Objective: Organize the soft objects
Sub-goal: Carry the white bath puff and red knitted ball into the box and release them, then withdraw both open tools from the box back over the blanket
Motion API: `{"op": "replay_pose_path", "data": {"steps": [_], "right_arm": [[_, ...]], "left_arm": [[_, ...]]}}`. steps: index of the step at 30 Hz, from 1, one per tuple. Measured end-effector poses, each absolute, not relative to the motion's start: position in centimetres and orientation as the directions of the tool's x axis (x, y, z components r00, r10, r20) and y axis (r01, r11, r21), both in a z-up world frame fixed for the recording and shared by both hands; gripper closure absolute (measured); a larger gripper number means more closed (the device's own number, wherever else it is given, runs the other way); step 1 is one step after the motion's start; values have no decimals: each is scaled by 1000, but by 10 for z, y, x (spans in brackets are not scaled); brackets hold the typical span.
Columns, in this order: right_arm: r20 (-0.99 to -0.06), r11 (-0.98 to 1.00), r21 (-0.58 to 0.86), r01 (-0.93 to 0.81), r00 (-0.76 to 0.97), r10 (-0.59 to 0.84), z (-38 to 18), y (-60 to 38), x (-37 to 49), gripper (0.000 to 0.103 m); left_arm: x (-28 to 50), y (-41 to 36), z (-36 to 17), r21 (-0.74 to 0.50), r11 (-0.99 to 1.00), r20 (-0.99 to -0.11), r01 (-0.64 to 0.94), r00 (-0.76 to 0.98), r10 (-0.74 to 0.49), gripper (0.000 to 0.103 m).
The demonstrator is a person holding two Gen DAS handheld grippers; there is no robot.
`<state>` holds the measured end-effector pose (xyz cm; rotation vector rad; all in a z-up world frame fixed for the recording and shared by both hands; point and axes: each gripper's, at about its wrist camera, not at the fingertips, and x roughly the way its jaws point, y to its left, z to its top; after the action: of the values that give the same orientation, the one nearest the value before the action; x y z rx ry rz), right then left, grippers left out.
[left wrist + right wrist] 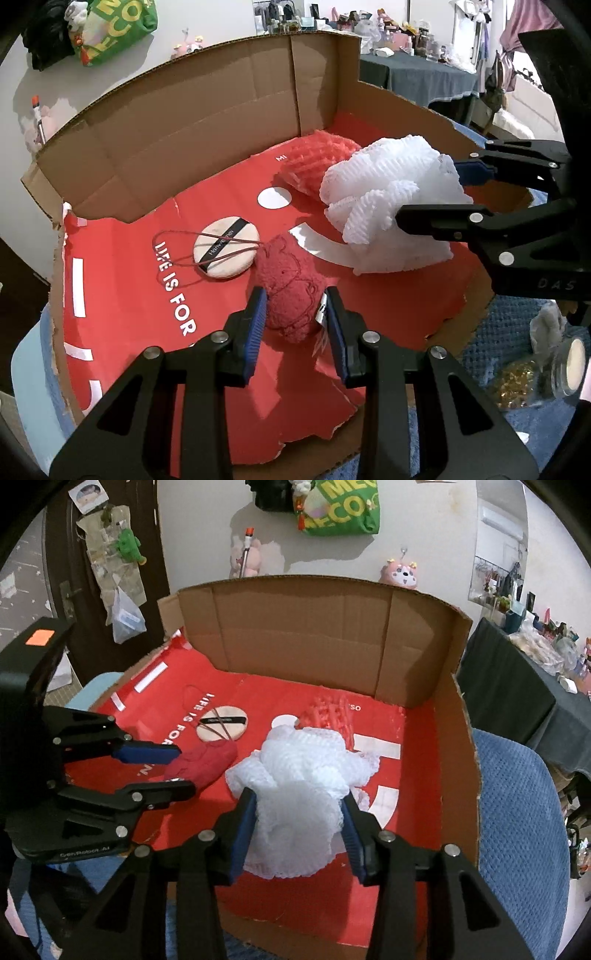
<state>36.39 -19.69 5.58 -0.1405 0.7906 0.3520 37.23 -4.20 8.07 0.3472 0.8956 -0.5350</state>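
An open cardboard box (184,129) with a red printed floor holds the soft things. My left gripper (295,299) is shut on a dark red plush toy (291,288), low over the box floor; its thin red loop lies across a round beige powder puff (226,248). To the right, my right gripper (428,192) is shut on a white mesh bath pouf (388,206), with both pads against its sides in the right wrist view. A coral fuzzy cloth (314,162) lies behind the pouf by the back wall. The right wrist view shows the right gripper (299,797), pouf (306,775), left gripper (184,770) and plush (210,762).
The box stands on a blue textured cloth (517,812). A glass jar (569,365) and gold bits sit on that cloth right of the box. Its tall back wall (303,642) and right wall (454,746) bound the space. A dark-covered table (417,77) stands beyond.
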Motion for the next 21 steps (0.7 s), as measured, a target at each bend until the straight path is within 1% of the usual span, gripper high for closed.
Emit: {"op": "replay_pose_path", "data": {"steps": [11, 13, 15, 17, 18, 19, 21], "right_arm": [[-729, 935, 35, -352, 631, 264, 53, -203, 371, 47], [-733, 934, 39, -354, 625, 267, 53, -204, 371, 44], [-738, 934, 42, -356, 619, 269, 53, -204, 371, 37], [-742, 933, 44, -357, 614, 270, 52, -205, 371, 33], [-744, 933, 46, -358, 610, 271, 51, -205, 371, 30], [-746, 934, 46, -355, 609, 269, 51, -206, 371, 28], [-745, 934, 49, -353, 610, 269, 51, -207, 370, 26]], "left_arm": [[377, -42, 77, 58, 823, -808, 566, 511, -294, 72], [377, -40, 76, 52, 823, -808, 565, 508, -298, 72], [376, -38, 76, 46, 824, -808, 564, 507, -302, 71], [376, -37, 75, 42, 824, -809, 565, 503, -303, 56], [374, -35, 75, 41, 824, -811, 565, 501, -303, 40], [373, -34, 74, 45, 824, -809, 564, 505, -301, 36], [368, -33, 75, 63, 826, -799, 561, 525, -295, 36]]}}
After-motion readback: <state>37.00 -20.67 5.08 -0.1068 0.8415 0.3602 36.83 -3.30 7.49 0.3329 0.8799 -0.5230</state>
